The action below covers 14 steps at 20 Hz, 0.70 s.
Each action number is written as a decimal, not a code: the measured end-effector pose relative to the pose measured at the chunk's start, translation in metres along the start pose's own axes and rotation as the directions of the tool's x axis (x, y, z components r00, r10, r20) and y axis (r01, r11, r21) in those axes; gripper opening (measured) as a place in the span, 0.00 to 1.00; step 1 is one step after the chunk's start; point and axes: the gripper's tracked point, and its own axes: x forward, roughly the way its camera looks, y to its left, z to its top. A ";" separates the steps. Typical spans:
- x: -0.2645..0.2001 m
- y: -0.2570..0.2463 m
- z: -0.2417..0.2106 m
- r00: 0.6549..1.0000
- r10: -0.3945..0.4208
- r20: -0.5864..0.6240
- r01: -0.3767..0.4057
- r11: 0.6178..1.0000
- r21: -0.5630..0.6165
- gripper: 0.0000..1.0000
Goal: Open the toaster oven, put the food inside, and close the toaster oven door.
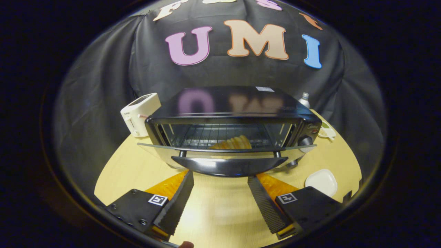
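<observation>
A black toaster oven [234, 113] stood on a pale wooden table [220, 206], directly ahead of the gripper [220, 184]. Its glass door [225, 150] was swung down and lay open, roughly level, with the dark door handle [229, 165] along its front edge. That handle sat just beyond the fingertips, spanning the gap between them; whether it touched them could not be told.

The gripper's two fingers were spread wide apart, holding nothing. Bare tabletop showed in the space between them.

Inside the oven, a ridged, golden-yellow piece of food [236, 143] rested on the wire rack [224, 136], a little right of the middle, well beyond the fingers and behind the lowered door.

Control knobs [306, 140] sat on the oven's right front panel. To the left of the oven, beyond the left finger, a white pop-up toaster [139, 113] stood on the table. To the right of the right finger lay a white plate [321, 182], empty. Farther back on that side, near the oven's right corner, were a small dish [327, 132] and the top of a bottle [304, 99] behind the oven.
</observation>
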 end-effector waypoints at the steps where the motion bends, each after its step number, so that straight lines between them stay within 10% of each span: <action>1: -0.002 -0.007 0.006 1.000 -0.002 0.003 0.002 1.000 -0.001 1.00; 14: -0.042 -0.005 0.115 0.981 0.021 0.192 -0.013 0.999 -0.045 0.99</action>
